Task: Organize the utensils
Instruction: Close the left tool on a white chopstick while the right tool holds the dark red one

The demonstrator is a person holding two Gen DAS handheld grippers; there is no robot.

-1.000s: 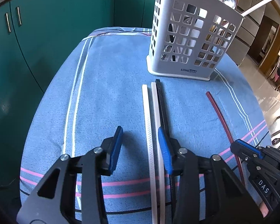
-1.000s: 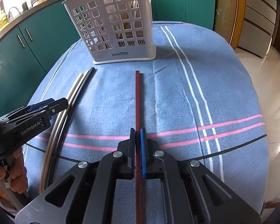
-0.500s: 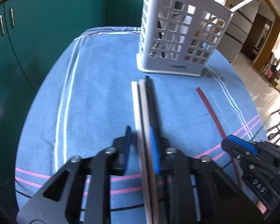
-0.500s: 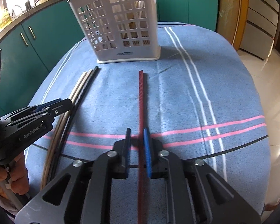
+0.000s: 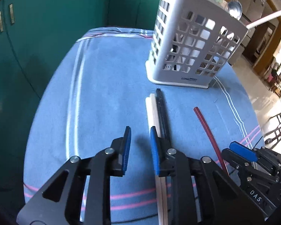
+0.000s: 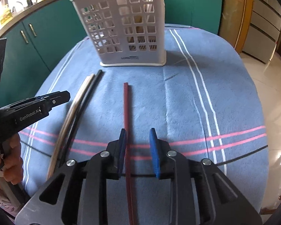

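Observation:
A white lattice utensil basket (image 5: 193,45) stands at the far side of the blue cloth, with a spoon (image 5: 234,10) and a white stick in it; it also shows in the right wrist view (image 6: 129,30). Two pale sticks (image 5: 152,110) and a black stick (image 5: 162,108) lie side by side on the cloth. My left gripper (image 5: 139,146) is open and empty, just left of them, its right finger beside the pale sticks. A dark red stick (image 6: 126,108) lies on the cloth under my open right gripper (image 6: 137,146), close to its left finger.
The table carries a blue cloth with white and pink stripes (image 6: 206,103). Teal cabinets (image 5: 37,28) stand behind and to the left. A tiled floor (image 6: 271,75) lies to the right. The left gripper shows at the left of the right wrist view (image 6: 37,105).
My right gripper has opened and let go of the red stick, which now lies on the cloth. My left gripper has shifted left of the pale and black sticks and stands open.

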